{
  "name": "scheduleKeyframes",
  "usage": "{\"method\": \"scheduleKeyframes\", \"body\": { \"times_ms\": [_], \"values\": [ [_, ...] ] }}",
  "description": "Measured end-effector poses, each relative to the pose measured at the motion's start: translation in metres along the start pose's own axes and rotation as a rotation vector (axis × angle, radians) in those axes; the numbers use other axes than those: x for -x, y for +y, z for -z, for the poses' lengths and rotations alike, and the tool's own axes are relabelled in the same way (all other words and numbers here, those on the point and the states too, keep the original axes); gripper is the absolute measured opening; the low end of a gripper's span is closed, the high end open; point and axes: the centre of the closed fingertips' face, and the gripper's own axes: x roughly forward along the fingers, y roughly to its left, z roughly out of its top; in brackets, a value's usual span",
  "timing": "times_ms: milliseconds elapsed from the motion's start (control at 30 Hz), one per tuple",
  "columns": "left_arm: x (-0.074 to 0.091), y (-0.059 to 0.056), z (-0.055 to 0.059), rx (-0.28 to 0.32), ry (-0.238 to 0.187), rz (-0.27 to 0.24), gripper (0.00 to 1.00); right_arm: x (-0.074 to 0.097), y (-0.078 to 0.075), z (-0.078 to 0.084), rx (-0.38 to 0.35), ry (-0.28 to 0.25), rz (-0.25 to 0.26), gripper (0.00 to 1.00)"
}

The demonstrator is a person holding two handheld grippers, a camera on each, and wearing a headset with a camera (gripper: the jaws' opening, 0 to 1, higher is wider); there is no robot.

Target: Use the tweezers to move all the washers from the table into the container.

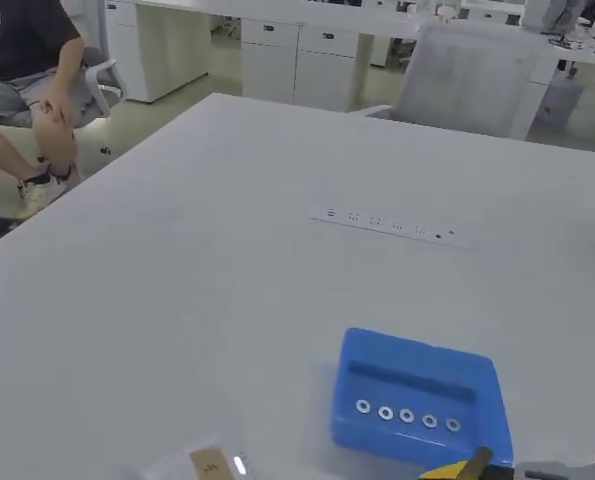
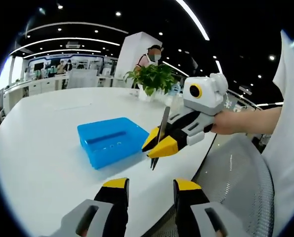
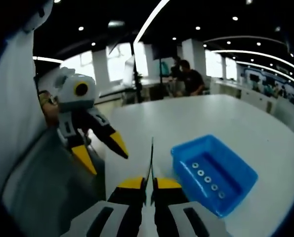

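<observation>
The blue container (image 1: 417, 395) sits near the table's front edge, and several washers (image 1: 407, 415) lie in a row inside it. My right gripper (image 3: 150, 183) is shut on thin metal tweezers (image 3: 151, 155), which point up and stand just left of the container (image 3: 213, 173). Seen from the left gripper view, the right gripper (image 2: 156, 145) holds the tweezers (image 2: 161, 131) beside the container (image 2: 112, 140). My left gripper (image 2: 151, 185) is open and holds nothing. It hangs off the table's edge, also seen as the left gripper (image 3: 107, 160). A gripper's yellow tip (image 1: 469, 463) shows at the container's front.
A white power strip (image 1: 387, 225) lies mid-table. A small packet (image 1: 212, 462) rests at the front edge. A grey chair (image 1: 467, 75) stands behind the table and a person (image 1: 27, 60) sits at the far left. A potted plant (image 2: 154, 79) stands on the table's far side.
</observation>
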Motion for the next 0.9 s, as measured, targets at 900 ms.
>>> {"method": "scheduleKeyframes", "body": {
  "times_ms": [900],
  "values": [
    [-0.007, -0.051, -0.037, -0.419, 0.153, 0.306, 0.0, -0.01, 0.048, 0.04, 0.248, 0.251, -0.201, 0.04]
  ]
}}
